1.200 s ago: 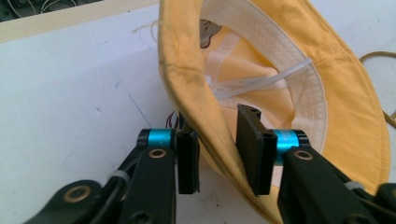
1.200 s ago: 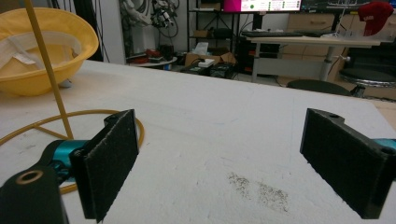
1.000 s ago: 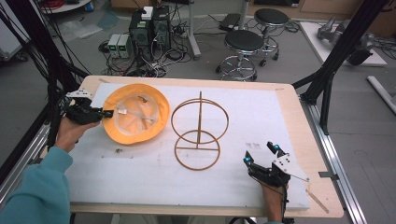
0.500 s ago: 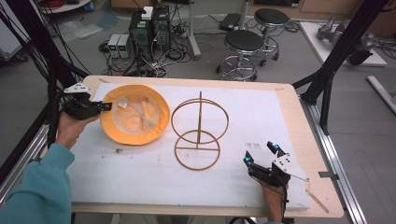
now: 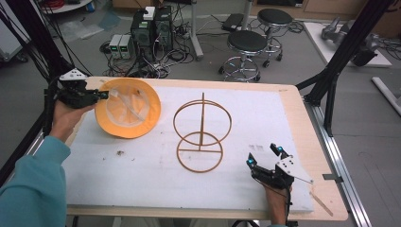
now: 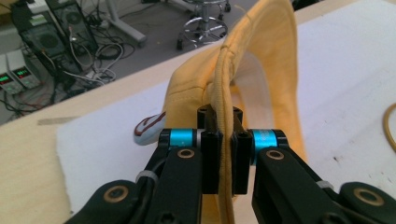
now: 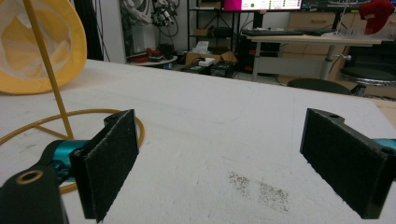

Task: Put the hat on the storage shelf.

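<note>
A yellow bucket hat [image 5: 127, 113] with a white lining hangs tilted at the table's left, its far edge lifted off the white mat [image 5: 142, 179]. My left gripper [image 5: 105, 95] is shut on the hat's brim; in the left gripper view the brim [image 6: 224, 93] runs up between the closed pads [image 6: 211, 158]. A gold wire stand [image 5: 201, 135], two rings on a post, is upright at the middle. My right gripper [image 5: 265, 155] rests on the mat at the front right, open, with nothing between its pads [image 7: 109, 161]. The stand's base ring [image 7: 70, 116] lies just to its left.
The mat covers most of a wooden table [image 5: 307, 127] with a metal rail [image 5: 340, 165] along its right side. Black frame posts [image 5: 340, 61] rise at both back corners. Stools [image 5: 246, 47] and electronics [image 5: 151, 28] stand on the floor behind.
My left gripper has risen with the hat's brim, and the hat has tipped from lying flat on the mat to standing tilted with its opening turned towards me. The right gripper has kept still.
</note>
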A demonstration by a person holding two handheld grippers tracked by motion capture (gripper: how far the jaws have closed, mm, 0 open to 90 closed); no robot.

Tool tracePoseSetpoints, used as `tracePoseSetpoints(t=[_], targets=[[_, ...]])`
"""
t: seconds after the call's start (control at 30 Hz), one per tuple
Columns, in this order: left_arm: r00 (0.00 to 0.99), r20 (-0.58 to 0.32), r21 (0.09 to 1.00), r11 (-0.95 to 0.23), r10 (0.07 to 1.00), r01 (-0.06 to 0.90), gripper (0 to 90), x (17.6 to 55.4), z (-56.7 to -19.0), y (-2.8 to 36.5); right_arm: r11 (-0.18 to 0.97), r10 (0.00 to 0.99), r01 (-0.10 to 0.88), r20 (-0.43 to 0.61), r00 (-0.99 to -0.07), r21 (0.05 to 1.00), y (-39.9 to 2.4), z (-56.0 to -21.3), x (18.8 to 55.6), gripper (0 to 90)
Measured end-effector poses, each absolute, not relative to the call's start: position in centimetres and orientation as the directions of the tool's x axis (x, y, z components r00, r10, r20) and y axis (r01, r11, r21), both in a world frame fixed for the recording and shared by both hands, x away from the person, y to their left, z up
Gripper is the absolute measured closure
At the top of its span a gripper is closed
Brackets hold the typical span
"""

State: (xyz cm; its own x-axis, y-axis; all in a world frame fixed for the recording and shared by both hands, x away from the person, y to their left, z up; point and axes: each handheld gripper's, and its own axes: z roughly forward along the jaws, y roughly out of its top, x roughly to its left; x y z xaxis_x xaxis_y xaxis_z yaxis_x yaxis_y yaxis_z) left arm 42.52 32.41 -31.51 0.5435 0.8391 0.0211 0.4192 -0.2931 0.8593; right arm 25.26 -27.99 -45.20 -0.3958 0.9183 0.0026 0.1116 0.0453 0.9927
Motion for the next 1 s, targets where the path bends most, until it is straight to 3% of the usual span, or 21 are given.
tracePoseSetpoints(t=[0.6, 1.0], targets=[[0.480, 0.125, 0.863, -0.334, 0.868, 0.378, 86.1, 43.8, -30.0, 33.2, 0.052, 0.918, 0.112, -0.004, -0.396, 0.992, -28.0, -45.2, 25.3, 10.3], [0.520, 0.167, 0.838, -0.398, 0.838, 0.372, 86.1, 43.0, -30.6, 31.4, 0.057, 0.919, 0.107, -0.010, -0.394, 0.993, -27.9, -45.2, 25.3, 10.4]])
